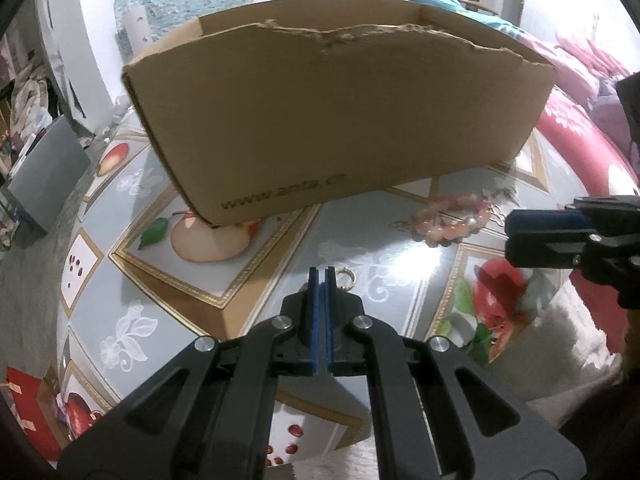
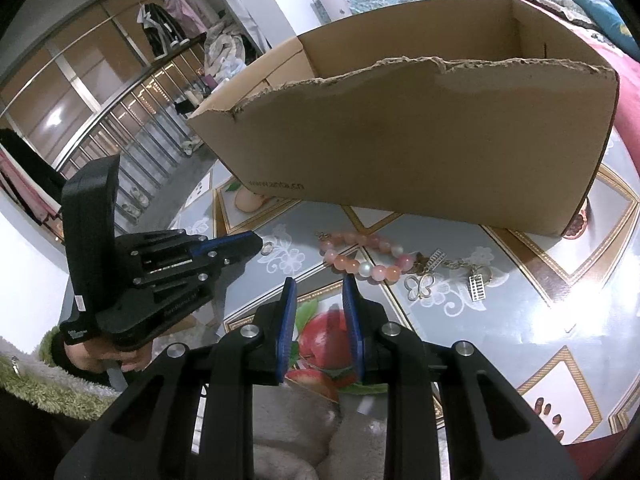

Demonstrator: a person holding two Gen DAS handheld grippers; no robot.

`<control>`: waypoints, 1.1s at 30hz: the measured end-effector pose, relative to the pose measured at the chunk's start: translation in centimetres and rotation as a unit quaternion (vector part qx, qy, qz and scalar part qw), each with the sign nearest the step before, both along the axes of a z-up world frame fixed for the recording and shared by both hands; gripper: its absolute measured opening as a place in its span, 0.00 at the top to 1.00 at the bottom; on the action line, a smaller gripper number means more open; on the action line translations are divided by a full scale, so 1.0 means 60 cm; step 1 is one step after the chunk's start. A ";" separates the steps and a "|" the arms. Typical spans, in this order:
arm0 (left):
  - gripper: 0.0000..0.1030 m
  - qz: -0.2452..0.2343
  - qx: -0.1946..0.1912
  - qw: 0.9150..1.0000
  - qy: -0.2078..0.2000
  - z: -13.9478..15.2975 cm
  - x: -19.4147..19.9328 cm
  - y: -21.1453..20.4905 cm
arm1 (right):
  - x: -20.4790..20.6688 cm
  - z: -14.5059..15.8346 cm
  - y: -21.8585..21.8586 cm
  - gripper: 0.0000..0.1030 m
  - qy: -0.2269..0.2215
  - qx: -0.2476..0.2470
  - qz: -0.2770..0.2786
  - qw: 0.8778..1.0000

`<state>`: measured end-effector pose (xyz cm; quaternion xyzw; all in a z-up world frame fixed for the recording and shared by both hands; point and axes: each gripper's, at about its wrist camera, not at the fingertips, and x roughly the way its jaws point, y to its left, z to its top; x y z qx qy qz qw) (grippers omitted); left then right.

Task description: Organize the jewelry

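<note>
A small gold ring (image 1: 345, 277) lies on the patterned table (image 1: 280, 264), just beside the tip of the clenched, empty left tongs (image 1: 320, 270). A pink bead bracelet (image 2: 362, 256) lies ahead of the right tongs (image 2: 320, 280), half open and empty, long axis crosswise, before the cardboard box (image 2: 420, 140).

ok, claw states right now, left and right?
Left claw: closed, nothing visibly held; small gold ring lies on the table just beside its tips.
Right claw: open, empty, short of the bead bracelet.
</note>
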<state>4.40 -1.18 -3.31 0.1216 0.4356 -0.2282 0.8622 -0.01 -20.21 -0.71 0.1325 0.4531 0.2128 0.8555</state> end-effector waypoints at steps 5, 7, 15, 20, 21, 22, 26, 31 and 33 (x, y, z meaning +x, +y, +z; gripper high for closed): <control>0.98 -0.008 -0.002 1.000 0.005 0.000 -0.003 -0.014 | -0.001 0.001 0.002 0.77 0.000 0.001 -0.001 1.000; 0.98 -0.013 -0.004 1.000 0.007 0.000 -0.006 -0.020 | -0.001 0.001 0.001 0.77 -0.001 0.001 -0.001 1.000; 0.91 -0.041 -0.010 0.999 -0.002 0.006 -0.017 -0.030 | -0.002 0.002 0.001 0.77 -0.002 0.004 -0.001 1.000; 0.75 -0.079 0.018 0.996 -0.030 0.007 -0.023 -0.044 | -0.002 0.003 0.000 0.77 -0.002 0.003 0.000 1.000; 0.75 -0.086 0.025 0.995 -0.032 0.004 -0.022 -0.046 | -0.003 0.003 0.001 0.77 -0.002 0.003 0.001 1.000; 0.75 -0.090 0.029 0.995 -0.031 0.002 -0.020 -0.046 | -0.003 0.004 0.000 0.77 -0.002 0.003 0.001 1.000; 0.75 -0.106 0.027 0.994 -0.025 -0.003 -0.006 -0.046 | -0.004 0.005 0.000 0.77 -0.002 0.002 -0.001 1.000; 0.78 -0.130 0.010 0.991 -0.008 -0.004 0.007 -0.040 | -0.002 0.004 -0.001 0.77 0.000 0.003 -0.004 1.000; 0.81 -0.142 -0.001 0.990 -0.003 -0.004 0.011 -0.038 | -0.002 0.004 0.001 0.77 0.001 0.002 -0.003 1.000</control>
